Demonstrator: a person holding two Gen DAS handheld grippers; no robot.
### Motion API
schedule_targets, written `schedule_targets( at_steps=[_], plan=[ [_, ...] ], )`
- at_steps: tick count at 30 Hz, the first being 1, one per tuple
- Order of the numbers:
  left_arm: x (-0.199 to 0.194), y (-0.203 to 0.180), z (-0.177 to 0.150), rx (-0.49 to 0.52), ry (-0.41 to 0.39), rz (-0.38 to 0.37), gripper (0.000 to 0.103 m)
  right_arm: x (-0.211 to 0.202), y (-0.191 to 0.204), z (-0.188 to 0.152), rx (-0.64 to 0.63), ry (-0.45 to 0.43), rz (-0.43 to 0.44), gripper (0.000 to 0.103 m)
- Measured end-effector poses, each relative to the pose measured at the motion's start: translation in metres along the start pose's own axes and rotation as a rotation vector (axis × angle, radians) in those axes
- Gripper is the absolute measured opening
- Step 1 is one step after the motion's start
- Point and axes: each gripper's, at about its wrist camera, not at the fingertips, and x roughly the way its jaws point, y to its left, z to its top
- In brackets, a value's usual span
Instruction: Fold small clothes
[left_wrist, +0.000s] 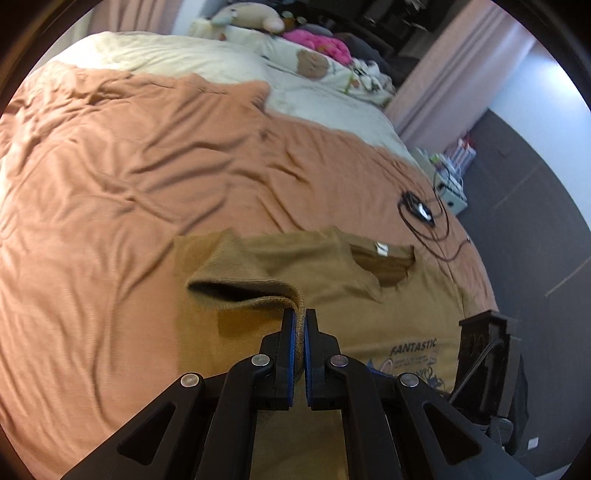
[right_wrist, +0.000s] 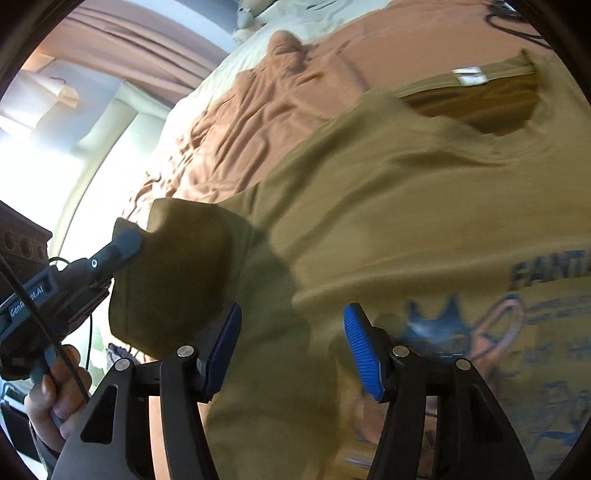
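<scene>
- Bed (left_wrist: 92, 166): orange-brown sheet, heavily wrinkled, takes up most of the left wrist view. Big bare stretch left of and beyond the shirt.
- Cream duvet (left_wrist: 166, 55) bunched at the far end, with plush toys (left_wrist: 251, 18) and a pink item (left_wrist: 321, 42) lined up behind it.
- Right edge of the bed drops to dark floor (left_wrist: 535, 192). A black cable (left_wrist: 424, 218) with a small device lies on the sheet near that edge, just past the shirt collar, apart from the shirt.
- Pink curtain (left_wrist: 443, 85) and a small box with wires (left_wrist: 452, 188) sit on the floor side, well off the bed.
- T-shirt (left_wrist: 388, 295): tan, small, lies front-up on the near part of the bed, collar pointing away. White neck tag (left_wrist: 380, 249) shows inside the collar. Blue print reading "FANTASTIC" (left_wrist: 413, 347) on the chest.
- Left tongs (left_wrist: 304, 317): clamped tight on the sleeve (left_wrist: 240, 284) hem, sleeve lifted off the sheet and hanging open like a tube.
- In the right wrist view the left tongs (right_wrist: 127, 240) grip that sleeve (right_wrist: 177, 273) at the left side; a hand (right_wrist: 55, 391) holds the handle below.
- Right tongs (right_wrist: 291, 332): jaws apart at a middling gap over the shirt body (right_wrist: 369, 206), pads not pressing cloth. Nothing held.
- Shirt fabric under the right tongs is blurred; a raised fold runs across it between the sleeve and the print.
</scene>
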Motion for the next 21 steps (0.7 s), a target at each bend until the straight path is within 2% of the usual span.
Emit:
schedule_targets(
  at_steps=[5, 8, 10, 15, 21],
  plan=[
    [0.018, -0.026, -0.004, 0.047, 0.048, -0.028, 0.004, -0.005, -0.005, -0.001, 0.022, -0.008, 0.009, 0.056],
    [0.023, -0.025, -0.005, 0.055, 0.078, 0.012, 0.019, -0.008, -0.008, 0.001, 0.027, -0.014, 0.032, 0.056],
    [0.018, -0.015, -0.003, 0.028, 0.053, 0.027, 0.030, -0.008, -0.007, 0.001, 0.023, -0.014, 0.042, 0.058],
    [0.006, 0.015, -0.003, -0.035, 0.026, 0.106, 0.030, -0.003, -0.011, 0.007, 0.019, -0.003, 0.059, 0.060],
    [0.010, 0.047, -0.011, -0.066, 0.040, 0.167, 0.030, 0.012, -0.015, 0.011, -0.014, -0.001, 0.036, 0.060]
  ],
)
